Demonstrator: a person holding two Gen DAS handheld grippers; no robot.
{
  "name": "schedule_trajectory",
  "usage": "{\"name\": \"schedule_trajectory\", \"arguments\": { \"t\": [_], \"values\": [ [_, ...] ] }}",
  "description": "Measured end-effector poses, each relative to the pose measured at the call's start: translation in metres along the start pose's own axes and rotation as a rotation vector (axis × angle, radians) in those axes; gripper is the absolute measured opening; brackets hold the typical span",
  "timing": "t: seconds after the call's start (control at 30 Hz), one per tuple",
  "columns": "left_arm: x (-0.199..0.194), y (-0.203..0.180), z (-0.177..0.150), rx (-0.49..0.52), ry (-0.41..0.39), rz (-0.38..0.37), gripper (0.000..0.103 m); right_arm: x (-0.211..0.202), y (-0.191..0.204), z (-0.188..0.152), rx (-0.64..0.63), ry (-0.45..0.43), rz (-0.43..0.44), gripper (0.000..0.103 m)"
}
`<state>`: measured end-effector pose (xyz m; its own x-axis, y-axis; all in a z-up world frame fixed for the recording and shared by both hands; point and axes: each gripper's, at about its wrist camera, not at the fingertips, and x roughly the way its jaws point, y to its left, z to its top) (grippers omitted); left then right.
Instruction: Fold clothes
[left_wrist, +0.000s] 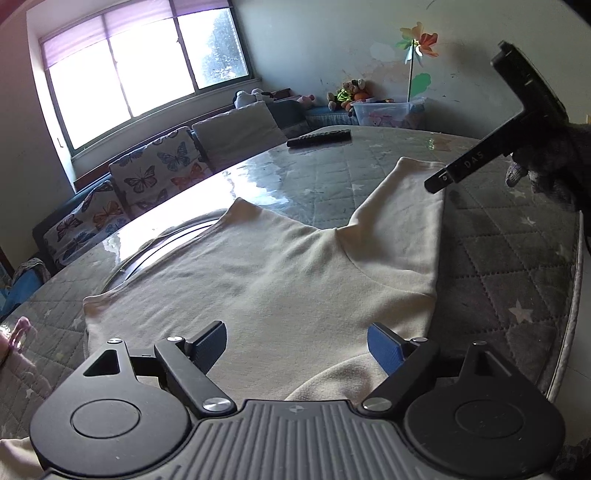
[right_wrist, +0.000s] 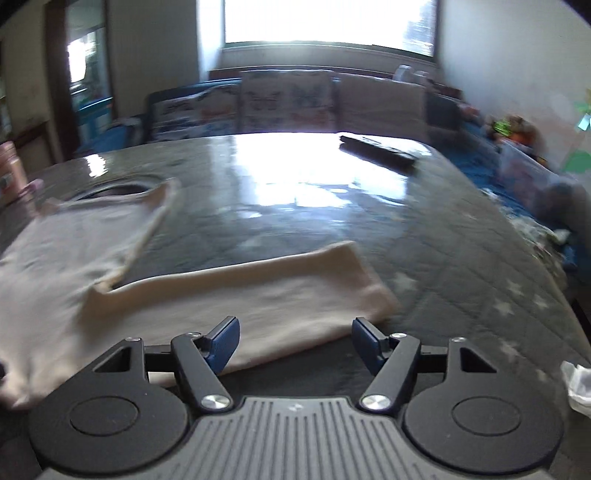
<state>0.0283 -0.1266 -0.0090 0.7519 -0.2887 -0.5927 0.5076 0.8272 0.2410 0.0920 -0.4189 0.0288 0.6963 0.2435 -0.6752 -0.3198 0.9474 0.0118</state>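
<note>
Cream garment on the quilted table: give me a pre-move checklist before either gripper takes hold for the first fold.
1. Cream garment lies spread out: ok.
2. Sleeve lies flat, extended: ok.
3. Left gripper jaws apart, nothing gripped: ok.
4. Right gripper jaws apart over the sleeve, nothing gripped: ok.
5. Remote control lies clear of the garment: ok.
6. Right wrist view sharp enough to aim: not ok, blurred.

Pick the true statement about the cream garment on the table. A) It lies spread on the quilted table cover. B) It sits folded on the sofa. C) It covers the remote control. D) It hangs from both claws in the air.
A: the cream garment lies flat on the quilted table cover, with the remote control uncovered beyond it.
</note>
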Motion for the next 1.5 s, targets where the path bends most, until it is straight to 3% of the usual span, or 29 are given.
{"name": "schedule_trajectory", "arguments": {
  "t": [0.13, 0.27, 0.33, 0.43, 0.63, 0.83, 1.07, 1.33, 1.5],
  "values": [
    [0.002, 0.002, 0.001, -0.009, 0.009, 0.010, 0.087, 0.018, -0.028, 0.004, 0.088, 0.001, -0.070, 0.055],
    [0.004, 0.003, 0.002, -0.018, 0.015, 0.012, 0.091, 0.025, -0.033, 0.004, 0.110, -0.007, -0.075, 0.045],
    [0.006, 0.004, 0.002, -0.022, 0.020, 0.013, 0.091, 0.025, -0.032, 0.004, 0.114, -0.013, -0.074, 0.027],
    [0.008, 0.003, 0.004, -0.023, 0.023, 0.014, 0.092, 0.023, -0.035, 0.004, 0.136, -0.022, -0.084, 0.010],
    [0.012, 0.001, 0.005, -0.025, 0.020, 0.013, 0.093, -0.004, -0.044, 0.008, 0.182, -0.097, -0.095, 0.008],
    [0.010, 0.002, 0.001, -0.033, 0.023, 0.017, 0.093, -0.004, -0.040, 0.008, 0.169, -0.075, -0.094, 0.008],
    [-0.003, 0.018, -0.006, -0.072, 0.002, 0.048, 0.094, -0.049, -0.011, 0.048, 0.092, -0.182, -0.030, 0.008],
    [-0.020, 0.038, -0.020, -0.133, -0.023, 0.085, 0.094, -0.102, 0.075, 0.080, -0.086, -0.262, 0.145, 0.008],
    [-0.032, 0.053, -0.033, -0.185, -0.026, 0.117, 0.094, -0.107, 0.139, 0.086, -0.210, -0.253, 0.260, 0.008]
  ]
}}
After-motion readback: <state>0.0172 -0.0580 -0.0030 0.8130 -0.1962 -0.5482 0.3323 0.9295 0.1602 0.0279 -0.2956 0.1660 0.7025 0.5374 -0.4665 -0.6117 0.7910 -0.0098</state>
